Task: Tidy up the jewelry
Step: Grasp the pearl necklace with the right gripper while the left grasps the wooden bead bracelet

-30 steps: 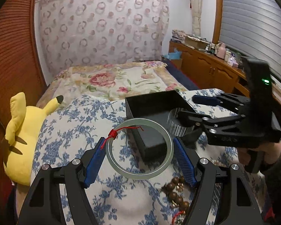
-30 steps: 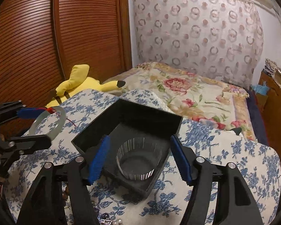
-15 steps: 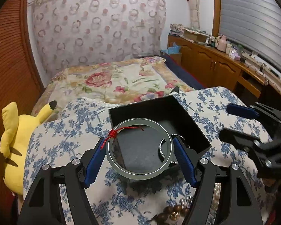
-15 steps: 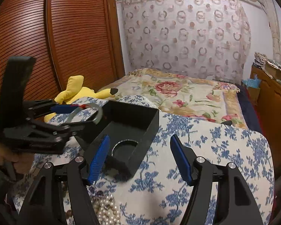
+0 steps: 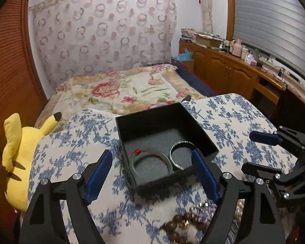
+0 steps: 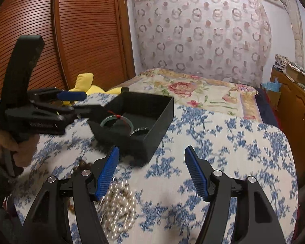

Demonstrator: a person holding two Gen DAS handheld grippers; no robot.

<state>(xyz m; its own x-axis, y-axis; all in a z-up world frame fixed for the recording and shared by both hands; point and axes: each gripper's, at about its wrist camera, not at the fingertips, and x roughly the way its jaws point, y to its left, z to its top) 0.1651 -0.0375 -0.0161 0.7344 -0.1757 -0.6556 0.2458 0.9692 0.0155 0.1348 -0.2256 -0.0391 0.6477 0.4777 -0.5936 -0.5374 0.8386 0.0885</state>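
Note:
A black open box sits on the blue-flowered cloth. Inside it lie a pale green bangle with a red string and, beside it, a silver bangle. My left gripper hovers over the box's near edge, its jaws opening, with nothing between the pads. My right gripper stands open and empty over the cloth, nearer than the box. Both bangles also show in the right wrist view. The left gripper, held by a hand, reaches in from the left there.
A pearl strand and brown wooden beads lie on the cloth near me. A yellow plush toy sits at the table's left edge. Beyond are a flowered bed, a wooden wardrobe on the left and a cabinet on the right.
The left gripper moved over the box and let the green bangle go; it now lies inside beside the silver one. The right gripper drew back from the box.

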